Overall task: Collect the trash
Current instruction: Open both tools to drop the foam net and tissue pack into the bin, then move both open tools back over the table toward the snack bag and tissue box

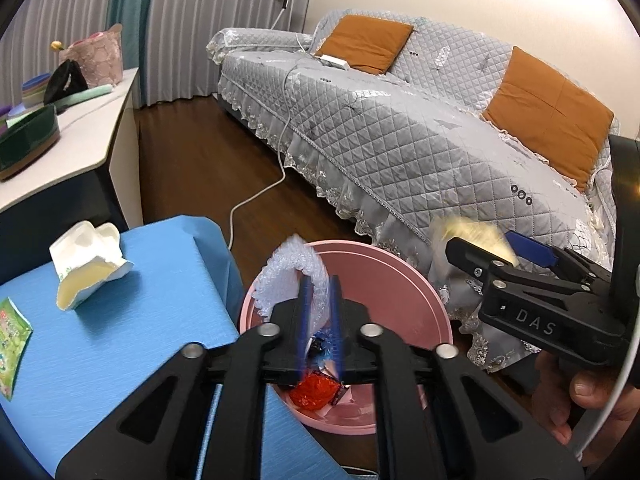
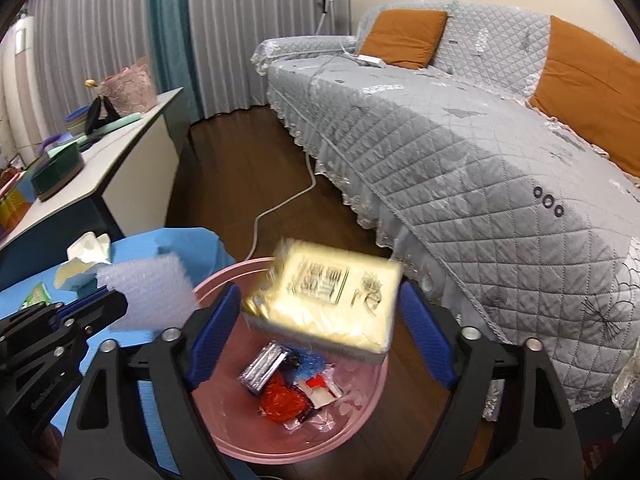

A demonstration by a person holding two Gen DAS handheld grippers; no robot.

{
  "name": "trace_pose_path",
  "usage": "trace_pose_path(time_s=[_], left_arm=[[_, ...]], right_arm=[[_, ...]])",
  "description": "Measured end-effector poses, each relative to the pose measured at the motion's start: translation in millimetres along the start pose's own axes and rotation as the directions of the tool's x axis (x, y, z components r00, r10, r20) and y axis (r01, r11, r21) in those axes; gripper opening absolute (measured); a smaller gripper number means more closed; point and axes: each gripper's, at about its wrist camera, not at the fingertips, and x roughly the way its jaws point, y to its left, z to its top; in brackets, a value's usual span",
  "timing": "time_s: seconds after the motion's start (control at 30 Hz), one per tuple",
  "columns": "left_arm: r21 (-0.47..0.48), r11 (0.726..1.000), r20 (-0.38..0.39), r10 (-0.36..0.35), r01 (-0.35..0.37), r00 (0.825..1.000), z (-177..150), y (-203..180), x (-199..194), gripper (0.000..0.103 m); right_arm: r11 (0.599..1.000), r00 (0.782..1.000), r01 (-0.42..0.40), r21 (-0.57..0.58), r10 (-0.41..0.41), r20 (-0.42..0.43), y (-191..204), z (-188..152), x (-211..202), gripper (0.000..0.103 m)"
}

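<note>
A pink bin point(image 1: 400, 270) point(image 2: 360, 404) stands on the floor beside a blue table point(image 1: 140, 340), with a red wrapper point(image 2: 280, 396) and a silver packet point(image 2: 262, 368) among the trash inside. My left gripper point(image 1: 320, 280) point(image 2: 102, 300) is over the bin's near rim, shut on a piece of bubble wrap point(image 1: 288, 268) point(image 2: 148, 292) that arches above the pads. My right gripper point(image 2: 320, 290) point(image 1: 492, 246) stands wide open above the bin. A blurred yellow packet point(image 2: 332, 304) point(image 1: 472, 236) hangs tilted between its fingers, and no pad presses on it.
On the blue table lie a crumpled white carton point(image 1: 88, 264) point(image 2: 86, 256) and a green packet point(image 1: 12, 340) point(image 2: 38, 294). A grey quilted sofa point(image 1: 400, 140) fills the right side. A white cable point(image 1: 256, 196) crosses the wooden floor. A white desk point(image 1: 80, 136) stands at the left. A person's hand point(image 1: 592, 400) holds the right gripper.
</note>
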Motion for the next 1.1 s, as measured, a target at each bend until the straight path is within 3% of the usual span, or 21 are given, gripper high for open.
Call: trace_pose_path(time_s=[0.07, 0.1, 0.3, 0.53, 0.73, 0.97, 1.1], left_arm=[[-0.007, 1.000, 0.004, 0.010, -0.010, 1.000, 0, 1, -1, 0.040], [-0.010, 1.000, 0.007, 0.010, -0.010, 1.000, -1, 1, -1, 0.041], [-0.018, 1.000, 0.012, 0.020, -0.020, 1.000, 1, 3, -7, 0.041], [-0.025, 0.998, 0.050, 0.056, -0.055, 0.997, 1, 16, -42, 0.041], [-0.061, 0.992, 0.082, 0.114, -0.109, 0.990, -8, 47, -86, 0.041], [-0.120, 0.976, 0.111, 0.197, -0.184, 0.974, -25, 95, -136, 0.041], [-0.175, 0.959, 0.123, 0.246, -0.223, 0.961, -38, 128, -160, 0.041]], right_arm=[[1.000, 1.000, 0.010, 0.009, -0.010, -0.002, -3, 0, 0, 0.086], [1.000, 1.000, 0.014, 0.010, -0.014, -0.002, -3, 0, 0, 0.087], [1.000, 1.000, 0.017, 0.016, -0.017, 0.003, -3, 2, -1, 0.087], [1.000, 0.999, -0.021, 0.007, 0.020, 0.040, 12, 5, -12, 0.086], [0.997, 0.992, -0.079, -0.012, 0.080, 0.097, 39, 6, -33, 0.077], [0.985, 0.976, -0.172, -0.023, 0.174, 0.131, 80, 3, -51, 0.057], [0.973, 0.963, -0.228, -0.029, 0.229, 0.140, 108, 0, -58, 0.054]])
